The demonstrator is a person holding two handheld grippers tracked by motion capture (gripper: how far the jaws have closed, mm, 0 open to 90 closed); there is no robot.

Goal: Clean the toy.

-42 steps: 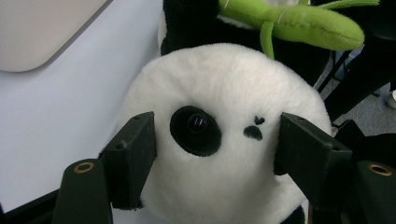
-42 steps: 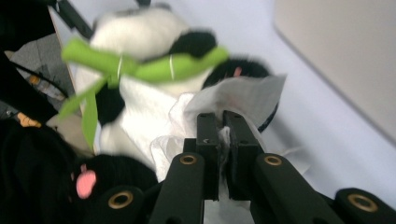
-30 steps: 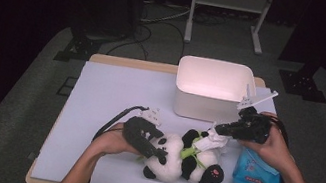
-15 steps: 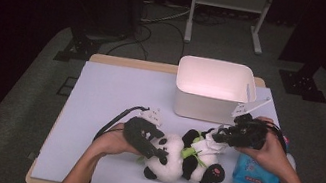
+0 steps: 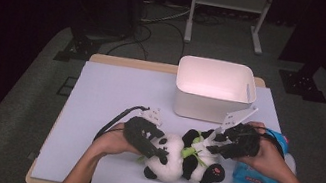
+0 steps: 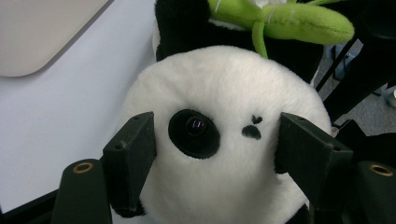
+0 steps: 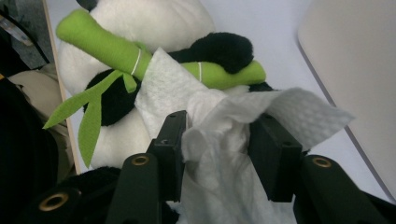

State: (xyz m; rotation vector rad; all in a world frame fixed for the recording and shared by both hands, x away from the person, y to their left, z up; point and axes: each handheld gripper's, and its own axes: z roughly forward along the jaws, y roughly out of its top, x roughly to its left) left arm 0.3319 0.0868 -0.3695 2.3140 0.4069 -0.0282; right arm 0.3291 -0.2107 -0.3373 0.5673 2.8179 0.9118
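Dark floor surrounds a table [image 5: 100, 90] covered in pale lilac. On it the left gripper [image 6: 212, 154] is clamped on the white head of a toy panda [image 5: 175, 157], one jaw against each cheek, with the eye and nose between them. The right gripper [image 7: 219, 154] sits just beyond the panda's body; its jaws have just been opening, and a crumpled white wipe [image 7: 224, 135] lies loosely between them, draped on the panda's green bamboo stalk [image 7: 116, 51]. Behind this gripper stands a white tub [image 5: 215, 88]; under the right hand lies a blue packet [image 5: 257, 177].
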